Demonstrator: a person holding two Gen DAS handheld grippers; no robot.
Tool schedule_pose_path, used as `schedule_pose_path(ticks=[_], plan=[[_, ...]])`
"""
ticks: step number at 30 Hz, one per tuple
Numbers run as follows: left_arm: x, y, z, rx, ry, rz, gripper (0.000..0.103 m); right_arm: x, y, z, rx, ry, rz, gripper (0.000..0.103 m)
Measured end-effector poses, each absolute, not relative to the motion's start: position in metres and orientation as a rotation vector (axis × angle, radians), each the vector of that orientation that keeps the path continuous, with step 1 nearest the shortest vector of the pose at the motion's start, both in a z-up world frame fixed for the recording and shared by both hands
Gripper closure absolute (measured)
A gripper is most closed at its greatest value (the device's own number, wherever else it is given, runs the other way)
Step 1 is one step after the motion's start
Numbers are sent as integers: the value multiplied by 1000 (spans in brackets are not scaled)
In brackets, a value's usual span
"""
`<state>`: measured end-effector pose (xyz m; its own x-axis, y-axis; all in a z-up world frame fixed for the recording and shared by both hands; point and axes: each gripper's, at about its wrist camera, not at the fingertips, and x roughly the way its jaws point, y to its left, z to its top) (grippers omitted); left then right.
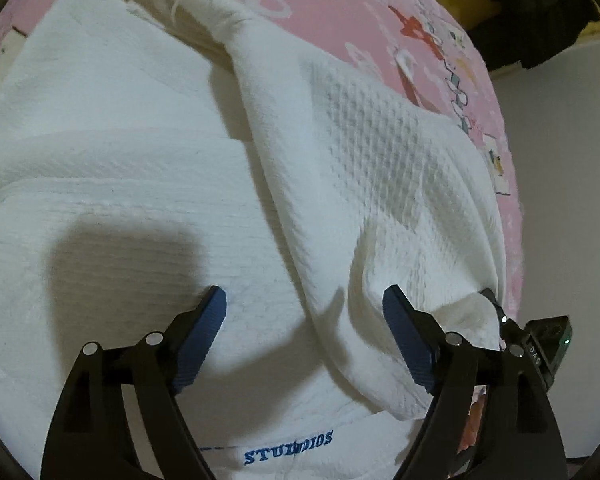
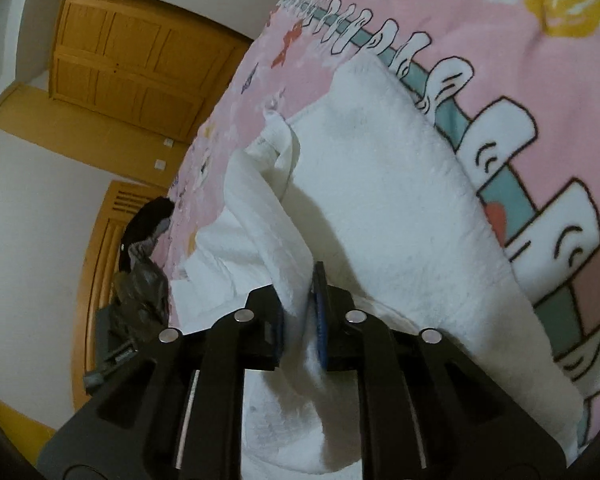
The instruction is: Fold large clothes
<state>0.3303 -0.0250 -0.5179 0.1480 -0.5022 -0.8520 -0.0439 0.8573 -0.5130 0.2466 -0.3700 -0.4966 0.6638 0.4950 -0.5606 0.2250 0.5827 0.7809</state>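
A white waffle-knit garment (image 1: 148,184) with blue "STUDIOS" lettering lies partly folded on a pink patterned bedsheet (image 1: 340,12). My left gripper (image 1: 304,300) is open just above the garment's body, holding nothing. A sleeve or flap (image 1: 384,168) runs diagonally across the garment to my right gripper (image 1: 496,312), seen at the lower right edge. In the right wrist view my right gripper (image 2: 300,300) is shut on a fold of the white garment (image 2: 388,200), and the held fabric rises ahead of the fingers.
The bed's edge (image 1: 512,200) runs close on the right, with a pale wall beyond. A wooden wardrobe (image 2: 140,68) and a wooden bed frame (image 2: 108,240) with dark clothing (image 2: 148,272) draped on it stand to the left in the right wrist view.
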Motion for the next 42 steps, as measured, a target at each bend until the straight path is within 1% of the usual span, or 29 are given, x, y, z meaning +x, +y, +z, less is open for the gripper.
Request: schedule_pose_path(ticks=[1, 3, 5, 7, 8, 10, 11, 12, 17, 19, 22, 26, 29, 32, 34, 36, 38, 40, 42], plan=[[328, -26, -517, -478, 1408, -339, 26, 250, -369, -496, 957, 874, 196, 86], [322, -28, -517, -558, 1425, -336, 26, 257, -371, -493, 932, 891, 215, 78], [319, -34, -521, -591, 1438, -321, 25, 261, -372, -494, 918, 918, 245, 75], [321, -41, -527, -583, 1433, -279, 23, 264, -375, -500, 938, 953, 266, 74], [324, -41, -531, -605, 1436, -239, 26, 266, -376, -502, 955, 967, 275, 74], [328, -43, -527, -572, 1434, -181, 55, 266, -380, -506, 987, 1008, 287, 74], [334, -49, -520, -494, 1437, -162, 83, 268, -381, -507, 998, 1032, 291, 74], [339, -52, -519, -482, 1459, -175, 99, 271, -382, -508, 1009, 1058, 290, 74], [366, -64, -527, -460, 1556, -191, 99, 279, -382, -509, 1053, 1156, 273, 74], [373, -64, -530, -486, 1567, -202, 100, 279, -384, -511, 1097, 1179, 241, 74], [371, -54, -519, -501, 1568, -188, 100, 278, -383, -509, 1150, 1201, 180, 74], [376, -31, -473, -412, 1454, -183, 100, 277, -363, -486, 1159, 1165, 196, 74], [393, -3, -434, -348, 1352, -172, 100, 268, -343, -477, 1230, 1117, 210, 75], [414, 13, -419, -236, 1338, -219, 100, 262, -320, -473, 1212, 1070, 188, 75], [424, 17, -427, -187, 1366, -236, 100, 259, -310, -480, 1205, 1062, 142, 75], [428, 23, -452, -120, 1426, -246, 100, 255, -301, -487, 1189, 1078, 78, 76], [422, 29, -477, -110, 1503, -289, 100, 254, -296, -485, 1168, 1091, 43, 76], [415, 29, -496, -139, 1568, -349, 99, 254, -289, -476, 1136, 1112, -1, 75], [409, 27, -503, -164, 1585, -387, 99, 260, -276, -460, 1052, 1154, 1, 75]])
